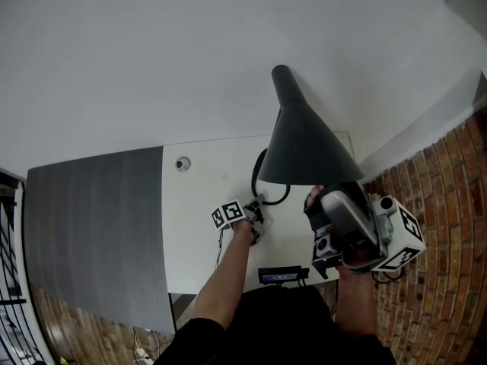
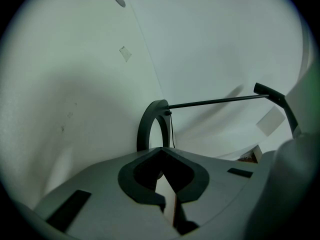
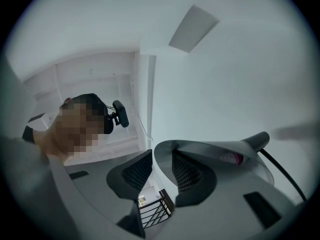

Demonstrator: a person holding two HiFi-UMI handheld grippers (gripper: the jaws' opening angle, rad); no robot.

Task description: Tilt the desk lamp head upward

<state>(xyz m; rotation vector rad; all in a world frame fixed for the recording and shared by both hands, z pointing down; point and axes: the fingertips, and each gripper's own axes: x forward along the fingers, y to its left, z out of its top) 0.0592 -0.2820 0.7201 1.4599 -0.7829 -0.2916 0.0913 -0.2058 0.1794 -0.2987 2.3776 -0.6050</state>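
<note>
The desk lamp's dark grey cone head (image 1: 304, 139) hangs over the white table (image 1: 198, 204). My right gripper (image 1: 316, 201) is shut on the lower rim of the head. In the right gripper view the rim (image 3: 162, 156) runs between the two pads, and the pale inside of the head with its bulb (image 3: 230, 158) shows to the right. My left gripper (image 1: 259, 204) sits low on the table at the lamp's ring base (image 1: 262, 181). In the left gripper view the base ring (image 2: 150, 124) runs under the nearly closed jaws. A thin rod (image 2: 220, 101) leads off to the right.
A grey panel (image 1: 99, 226) adjoins the table on the left. A round grommet (image 1: 183, 163) sits in the table's far part. A small dark device (image 1: 281, 276) lies at the front edge. Brick floor (image 1: 449, 204) is to the right and a white wall behind.
</note>
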